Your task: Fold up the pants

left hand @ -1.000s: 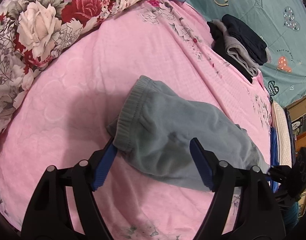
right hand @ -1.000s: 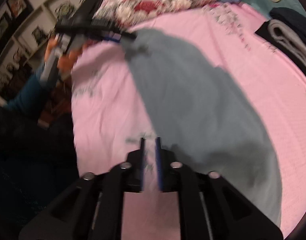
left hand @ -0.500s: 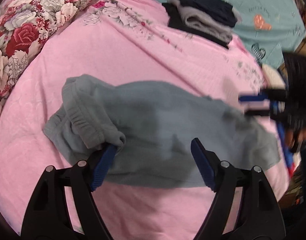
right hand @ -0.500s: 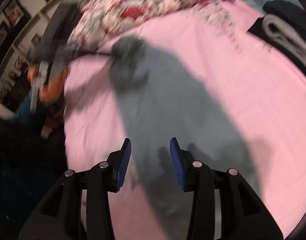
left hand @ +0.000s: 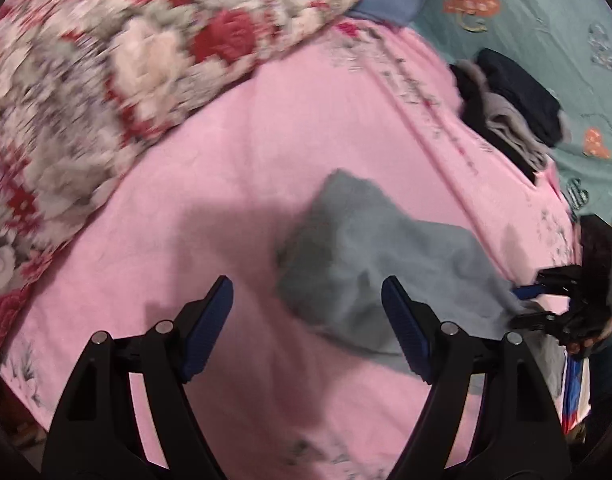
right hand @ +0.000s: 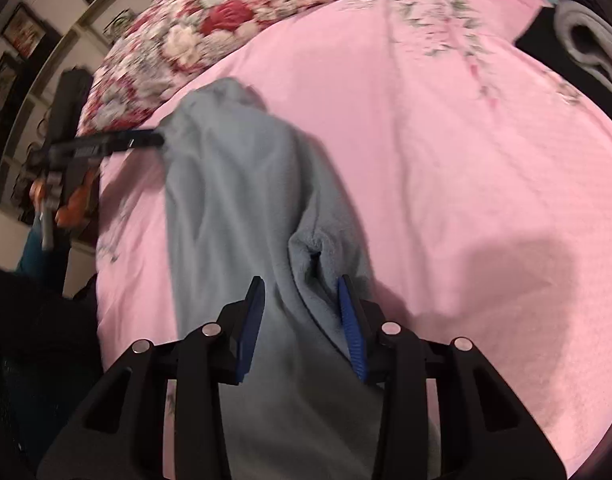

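The grey-blue pants point(left hand: 370, 256) lie bunched on the pink bedsheet point(left hand: 245, 152). In the left wrist view my left gripper point(left hand: 308, 312) is open and empty, its jaws wide apart just short of the pants' near end. My right gripper point(left hand: 546, 304) shows at the far right, at the pants' other end. In the right wrist view my right gripper point(right hand: 301, 312) is open, its jaws on either side of a raised fold of the pants point(right hand: 245, 208). The left gripper point(right hand: 105, 146) shows at the pants' far end there.
A floral quilt point(left hand: 117, 76) lies along the left of the bed. A stack of folded dark and grey clothes point(left hand: 514, 108) sits at the back right by a teal sheet point(left hand: 546, 20). The bed's edge runs along the right, with shelves point(right hand: 33, 60) beyond.
My left gripper has pulled back from the pants' end and the view has swung left. My right gripper has moved onto the pants, with a fold now between its open jaws.
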The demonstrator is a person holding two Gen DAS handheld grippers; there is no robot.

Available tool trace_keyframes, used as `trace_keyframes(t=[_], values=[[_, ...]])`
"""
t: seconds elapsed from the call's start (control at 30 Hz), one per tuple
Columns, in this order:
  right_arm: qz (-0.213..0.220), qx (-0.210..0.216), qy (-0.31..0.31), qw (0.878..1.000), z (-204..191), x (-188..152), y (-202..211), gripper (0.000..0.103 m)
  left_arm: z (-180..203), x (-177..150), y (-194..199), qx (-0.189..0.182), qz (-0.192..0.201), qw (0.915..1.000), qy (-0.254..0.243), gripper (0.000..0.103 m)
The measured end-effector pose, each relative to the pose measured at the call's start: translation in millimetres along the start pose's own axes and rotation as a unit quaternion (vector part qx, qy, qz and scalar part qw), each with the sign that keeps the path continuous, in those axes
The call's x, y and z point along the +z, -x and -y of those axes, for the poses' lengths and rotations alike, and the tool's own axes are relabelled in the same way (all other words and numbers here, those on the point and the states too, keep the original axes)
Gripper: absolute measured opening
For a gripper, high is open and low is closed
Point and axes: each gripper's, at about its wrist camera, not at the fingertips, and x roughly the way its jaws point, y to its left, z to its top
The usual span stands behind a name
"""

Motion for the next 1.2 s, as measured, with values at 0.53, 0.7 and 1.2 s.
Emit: trace_keyframes(t=[0.53, 0.7, 1.2], values=[[0.063, -0.046, -0.045, 0.996, 45, 1, 40, 0.043, 80, -18, -44, -0.021, -0.056, 0.9885, -0.139, 0.08], [0.036, -0.086, 0.001, 0.996, 35, 10, 21, 0.043, 67, -14, -43, -0.009, -0.058, 0.9901, -0.127, 0.08], [-0.042, -0.174, 0.154, 0.972, -2, 15, -4, 0.05, 63, -13, -43, -0.01, -0.054, 0.9908, -0.124, 0.08]])
